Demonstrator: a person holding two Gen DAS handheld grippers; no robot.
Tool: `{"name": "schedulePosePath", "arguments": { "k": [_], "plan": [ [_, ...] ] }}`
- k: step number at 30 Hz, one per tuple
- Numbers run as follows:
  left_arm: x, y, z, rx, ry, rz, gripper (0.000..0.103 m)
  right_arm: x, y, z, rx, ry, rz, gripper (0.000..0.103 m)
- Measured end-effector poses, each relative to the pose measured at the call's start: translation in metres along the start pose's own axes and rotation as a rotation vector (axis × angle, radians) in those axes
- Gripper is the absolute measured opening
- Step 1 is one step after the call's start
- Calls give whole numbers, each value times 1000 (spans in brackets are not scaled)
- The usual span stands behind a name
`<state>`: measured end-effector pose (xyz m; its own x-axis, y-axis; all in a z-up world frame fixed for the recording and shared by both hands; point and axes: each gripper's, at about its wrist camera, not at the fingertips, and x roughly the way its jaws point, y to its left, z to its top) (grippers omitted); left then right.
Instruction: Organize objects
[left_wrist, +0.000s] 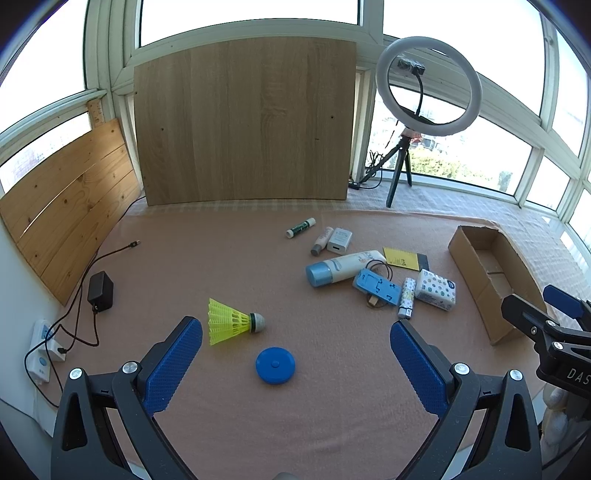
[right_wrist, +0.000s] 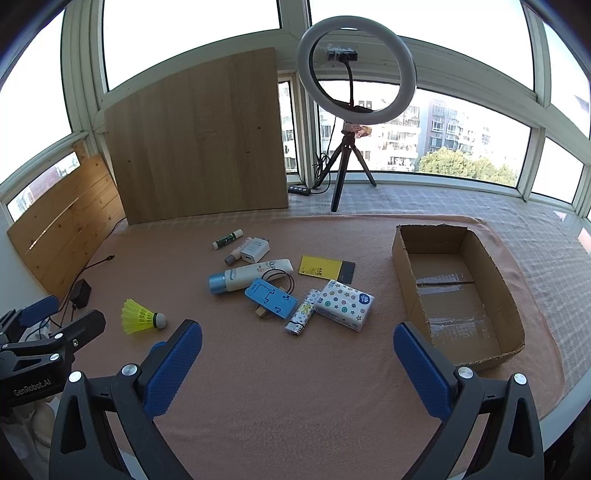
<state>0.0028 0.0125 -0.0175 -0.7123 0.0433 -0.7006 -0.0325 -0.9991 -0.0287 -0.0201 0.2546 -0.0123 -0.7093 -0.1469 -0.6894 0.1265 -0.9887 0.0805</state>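
Trouble ahead: my left gripper (left_wrist: 295, 354) and right gripper (right_wrist: 297, 350) both gape empty, and the shuttlecock (left_wrist: 234, 322) may roll from the cardboard box (right_wrist: 458, 291).

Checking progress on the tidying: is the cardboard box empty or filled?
Empty: the cardboard box shows only its bare taped floor; the items lie outside it.
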Motion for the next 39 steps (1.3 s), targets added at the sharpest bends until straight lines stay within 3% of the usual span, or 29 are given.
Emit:
{"name": "schedulePosePath", "arguments": {
  "k": [26,39],
  "plan": [
    [6,-6,1,22,8,-7,103,1,-6,-4,35,25,25,103],
    [35,-10,6,42,39,-4,103,11,-13,-7,48,55,31,103]
  ]
}}
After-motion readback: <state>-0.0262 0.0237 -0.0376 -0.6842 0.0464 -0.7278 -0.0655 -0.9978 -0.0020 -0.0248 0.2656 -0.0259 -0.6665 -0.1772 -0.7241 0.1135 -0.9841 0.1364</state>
